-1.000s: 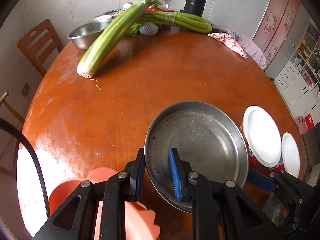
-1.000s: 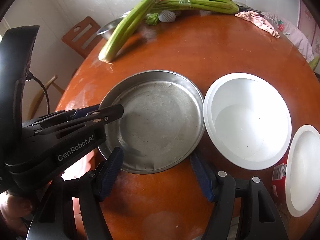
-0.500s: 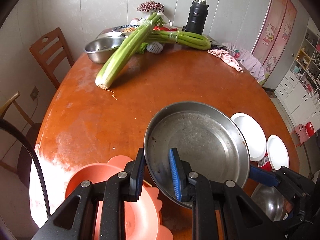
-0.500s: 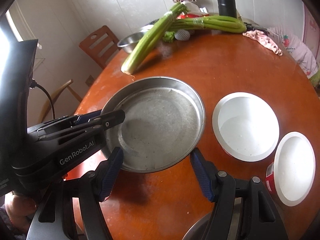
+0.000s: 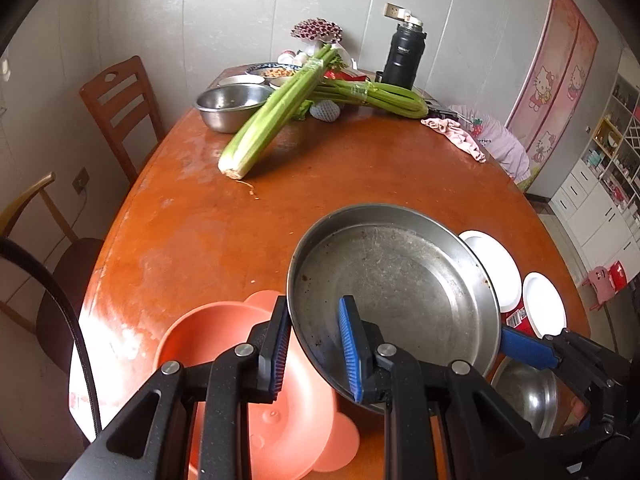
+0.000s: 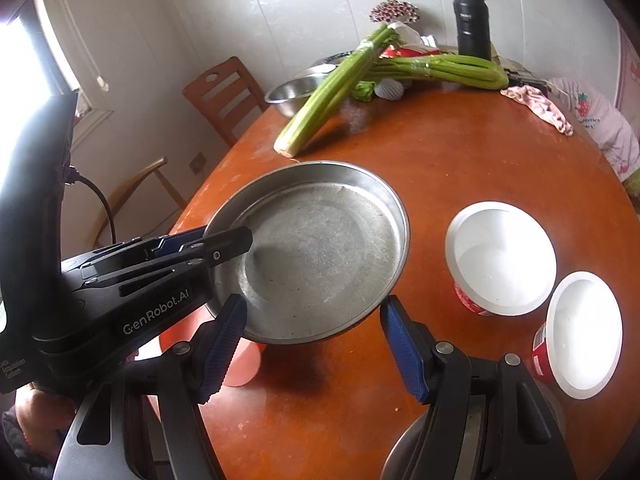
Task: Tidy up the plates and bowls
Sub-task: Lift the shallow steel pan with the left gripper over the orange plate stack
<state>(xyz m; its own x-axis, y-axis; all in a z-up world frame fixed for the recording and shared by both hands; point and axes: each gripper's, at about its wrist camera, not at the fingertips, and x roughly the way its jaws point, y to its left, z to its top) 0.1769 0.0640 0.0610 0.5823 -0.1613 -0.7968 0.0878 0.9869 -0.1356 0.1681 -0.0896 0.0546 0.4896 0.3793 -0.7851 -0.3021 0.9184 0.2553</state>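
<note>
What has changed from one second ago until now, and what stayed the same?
The left gripper has lifted the steel plate up off the table, uncovering the pink bowl and a steel bowl beneath. Unchanged: its grip on the rim, the right gripper open and empty, the white cups.

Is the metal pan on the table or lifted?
Lifted. The left gripper clamps the metal pan by its rim, tilted, with its shadow on the table.
</note>
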